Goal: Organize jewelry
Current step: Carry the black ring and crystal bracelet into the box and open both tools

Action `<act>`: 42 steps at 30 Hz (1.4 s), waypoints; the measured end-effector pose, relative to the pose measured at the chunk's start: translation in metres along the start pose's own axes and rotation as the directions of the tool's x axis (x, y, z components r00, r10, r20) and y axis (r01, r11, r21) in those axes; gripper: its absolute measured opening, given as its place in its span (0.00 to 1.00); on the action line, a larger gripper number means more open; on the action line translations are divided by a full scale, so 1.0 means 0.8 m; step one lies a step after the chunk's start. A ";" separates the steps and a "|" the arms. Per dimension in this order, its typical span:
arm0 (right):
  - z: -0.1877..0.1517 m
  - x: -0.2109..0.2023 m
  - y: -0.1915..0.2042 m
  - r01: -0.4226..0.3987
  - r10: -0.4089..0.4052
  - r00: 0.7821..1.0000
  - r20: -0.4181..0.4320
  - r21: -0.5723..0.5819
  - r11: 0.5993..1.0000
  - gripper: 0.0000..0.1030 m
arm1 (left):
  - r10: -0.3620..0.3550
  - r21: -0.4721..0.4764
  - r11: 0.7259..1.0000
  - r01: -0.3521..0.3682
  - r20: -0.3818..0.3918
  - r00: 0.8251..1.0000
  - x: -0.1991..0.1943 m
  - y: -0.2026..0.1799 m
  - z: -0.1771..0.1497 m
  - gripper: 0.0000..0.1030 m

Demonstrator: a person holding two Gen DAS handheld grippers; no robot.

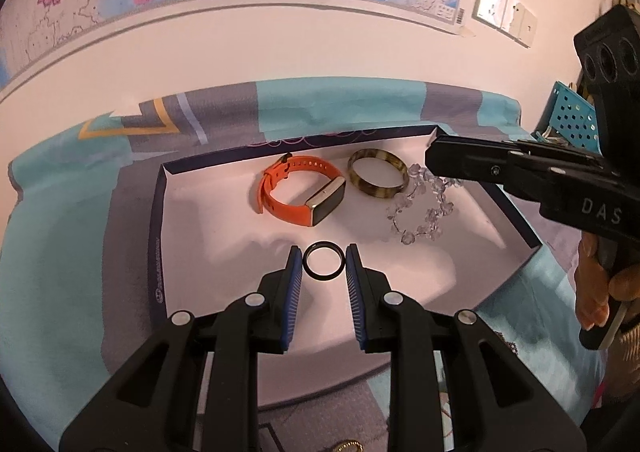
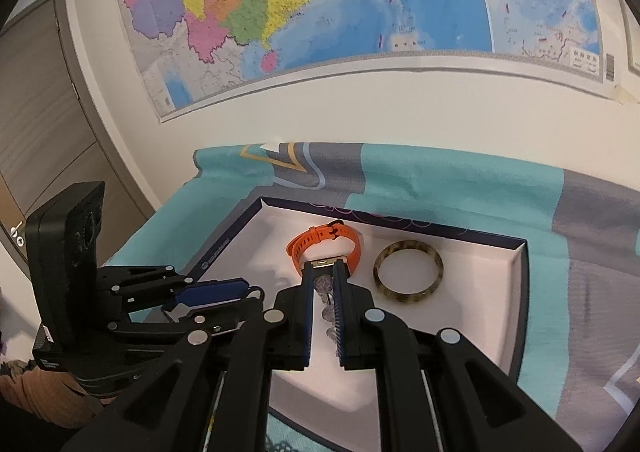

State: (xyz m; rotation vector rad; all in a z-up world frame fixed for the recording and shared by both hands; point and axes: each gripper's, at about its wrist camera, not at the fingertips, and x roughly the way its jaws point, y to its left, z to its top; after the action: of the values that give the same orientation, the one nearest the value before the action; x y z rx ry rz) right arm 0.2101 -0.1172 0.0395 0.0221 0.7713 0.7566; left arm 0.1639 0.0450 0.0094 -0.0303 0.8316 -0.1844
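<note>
A shallow white tray [image 1: 208, 219] with dark blue walls lies on the patterned cloth. In it lie an orange smart band [image 1: 298, 193], a mottled brown bangle [image 1: 378, 177], a clear bead bracelet [image 1: 422, 213] and a thin black ring [image 1: 323, 260]. My left gripper [image 1: 323, 258] is open with the black ring lying between its fingertips. My right gripper [image 2: 323, 276] hovers over the bead bracelet [image 2: 325, 292], which shows between its narrowly parted fingers; I cannot tell if they pinch it. The band [image 2: 326, 246] and bangle [image 2: 408, 272] lie beyond it.
A teal and grey cloth [image 1: 72, 252] covers the table. A map [image 2: 320, 3] hangs on the wall behind. A blue perforated basket [image 1: 570, 117] stands at the right edge. A door [image 2: 36, 111] is at the left. The tray's wall [image 2: 516, 292] rises at the right.
</note>
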 end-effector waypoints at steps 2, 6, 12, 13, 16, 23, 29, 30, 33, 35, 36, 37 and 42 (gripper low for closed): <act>0.001 0.005 -0.002 -0.005 0.005 1.000 -0.005 0.010 1.000 0.08 | -0.001 -0.005 1.000 0.001 -0.004 1.000 0.003 0.001 0.002 0.22; -0.002 0.012 -0.010 0.010 -0.009 1.000 -0.016 0.026 1.000 0.08 | -0.002 -0.010 1.000 0.002 -0.018 1.000 0.013 0.000 0.007 0.22; -0.007 0.023 -0.028 0.049 -0.047 0.998 -0.037 0.063 0.997 0.08 | 0.014 -0.017 1.000 -0.015 -0.054 0.998 0.033 -0.001 0.010 0.22; -0.008 0.024 -0.031 0.053 -0.050 0.998 -0.042 0.068 0.996 0.08 | 0.014 -0.018 1.000 -0.015 -0.058 0.998 0.035 -0.001 0.011 0.22; -0.010 0.029 -0.034 0.061 -0.057 0.997 -0.051 0.071 0.996 0.08 | 0.020 -0.016 1.000 -0.021 -0.069 0.997 0.042 -0.003 0.011 0.22; -0.014 0.040 -0.040 0.093 -0.088 0.993 -0.073 0.069 0.993 0.08 | 0.029 -0.007 1.000 -0.030 -0.084 0.996 0.054 -0.005 0.011 0.22; -0.018 0.042 -0.047 0.124 -0.118 0.989 -0.088 0.068 0.990 0.10 | 0.043 0.008 0.999 -0.043 -0.087 0.995 0.060 -0.008 0.013 0.22; -0.019 0.042 -0.047 0.128 -0.122 0.989 -0.090 0.067 0.990 0.10 | 0.043 0.007 0.999 -0.042 -0.086 0.995 0.060 -0.008 0.013 0.22; -0.020 0.038 -0.048 0.143 -0.137 0.987 -0.086 0.060 0.988 0.13 | 0.041 0.006 0.999 -0.041 -0.085 0.996 0.061 -0.007 0.013 0.27; -0.021 0.035 -0.047 0.151 -0.146 0.986 -0.084 0.055 0.987 0.15 | 0.044 0.005 0.999 -0.043 -0.082 0.996 0.061 -0.007 0.013 0.37; -0.022 0.032 -0.046 0.153 -0.148 0.986 -0.082 0.052 0.987 0.16 | 0.047 0.002 0.999 -0.047 -0.080 0.996 0.060 -0.006 0.012 0.39; -0.023 0.030 -0.045 0.154 -0.150 0.985 -0.080 0.049 0.987 0.18 | 0.049 -0.005 0.999 -0.050 -0.081 0.996 0.058 -0.005 0.012 0.40; -0.033 0.001 -0.029 0.144 -0.143 0.988 -0.056 0.015 0.989 0.26 | 0.044 -0.032 0.998 -0.046 -0.047 0.998 0.035 0.002 0.008 0.44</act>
State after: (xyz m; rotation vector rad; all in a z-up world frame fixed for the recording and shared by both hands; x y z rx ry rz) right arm 0.2079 -0.1403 0.0131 -0.0370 0.8228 0.6151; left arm 0.1872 0.0412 -0.0073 -0.0380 0.8807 -0.1293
